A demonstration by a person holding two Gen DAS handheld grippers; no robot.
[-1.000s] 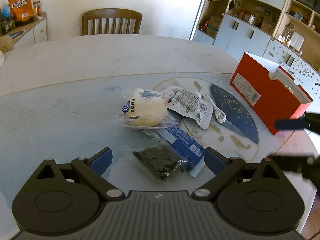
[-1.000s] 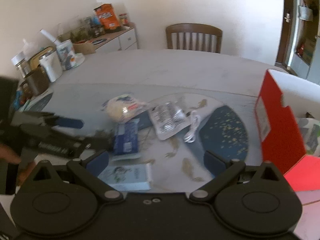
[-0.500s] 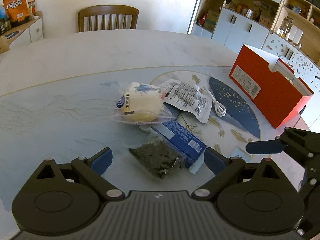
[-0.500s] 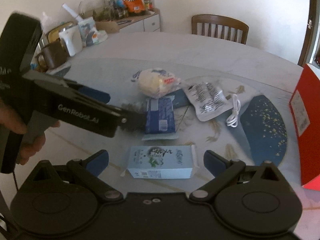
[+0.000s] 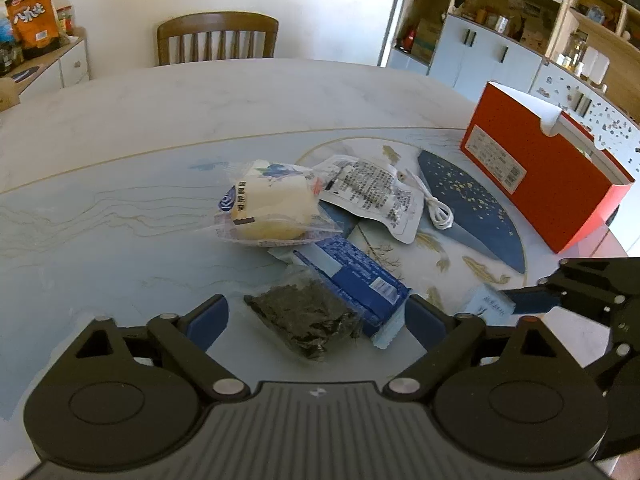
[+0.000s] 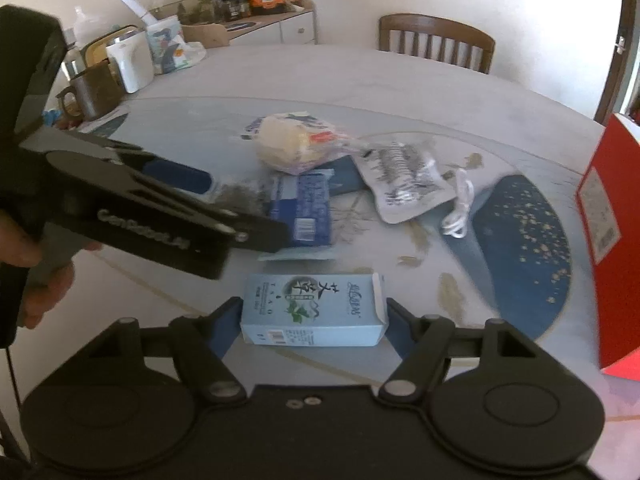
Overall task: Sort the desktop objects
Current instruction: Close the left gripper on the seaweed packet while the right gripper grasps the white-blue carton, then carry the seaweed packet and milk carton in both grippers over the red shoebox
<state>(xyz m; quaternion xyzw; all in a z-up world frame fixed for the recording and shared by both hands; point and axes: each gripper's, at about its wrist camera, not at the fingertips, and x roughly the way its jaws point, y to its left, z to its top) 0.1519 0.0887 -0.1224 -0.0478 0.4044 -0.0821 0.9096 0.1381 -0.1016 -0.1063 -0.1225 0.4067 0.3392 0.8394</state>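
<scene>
Pale blue, the small carton [image 6: 314, 310] lies low in the right wrist frame between the fingers of the right claw [image 6: 310, 330], whose jaws are closing on it; whether the pads already touch it I cannot tell. Low in the left wrist frame, the left claw [image 5: 316, 316] is spread and closing around a dark packet [image 5: 304, 318] on the tabletop [image 5: 200, 100]. A red box [image 5: 536, 172] stands at right.

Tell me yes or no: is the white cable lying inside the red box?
No, the white cable lies coiled on the table, apart from the red box.
</scene>
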